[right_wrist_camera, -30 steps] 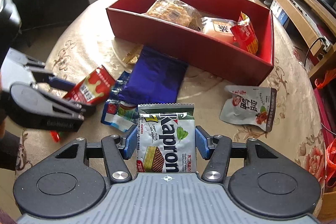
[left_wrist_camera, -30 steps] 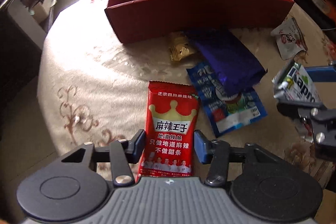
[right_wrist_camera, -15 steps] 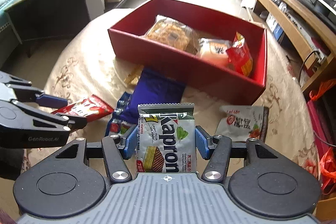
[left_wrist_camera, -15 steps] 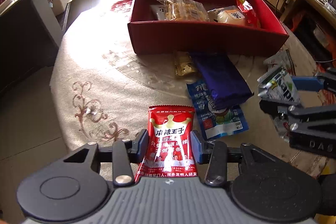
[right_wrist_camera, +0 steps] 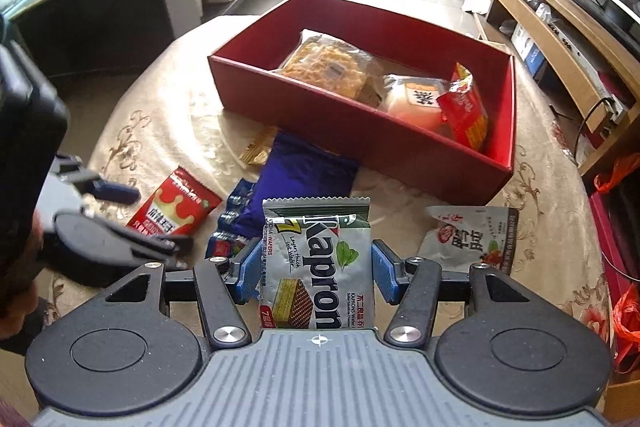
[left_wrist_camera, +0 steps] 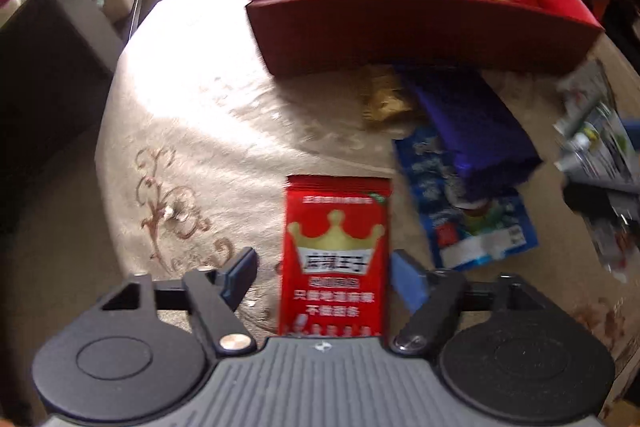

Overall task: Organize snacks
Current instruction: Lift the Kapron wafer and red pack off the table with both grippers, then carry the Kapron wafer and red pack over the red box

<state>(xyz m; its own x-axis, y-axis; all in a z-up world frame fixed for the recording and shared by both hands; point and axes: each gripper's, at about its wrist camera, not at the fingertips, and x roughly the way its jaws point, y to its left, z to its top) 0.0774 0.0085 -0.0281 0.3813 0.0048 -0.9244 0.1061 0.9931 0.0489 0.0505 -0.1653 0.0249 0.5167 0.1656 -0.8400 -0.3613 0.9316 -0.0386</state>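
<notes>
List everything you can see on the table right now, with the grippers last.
box: 1, red, far side of the table, open top
snack packs in the box: 3, one yellow-brown, one pale orange, one red
purple pack: 1, on the cloth in front of the box
blue pack: 1, partly under the purple pack
gold pack: 1, beside the purple pack
white pouch: 1, right of the wafers
red crown pack: 1, between the left jaws, pads clear of it
wafer pack: 1, silver-green, gripped
tablecloth: 1, cream, patterned
left gripper: jaws just opened
right gripper: shut on the wafer pack
</notes>
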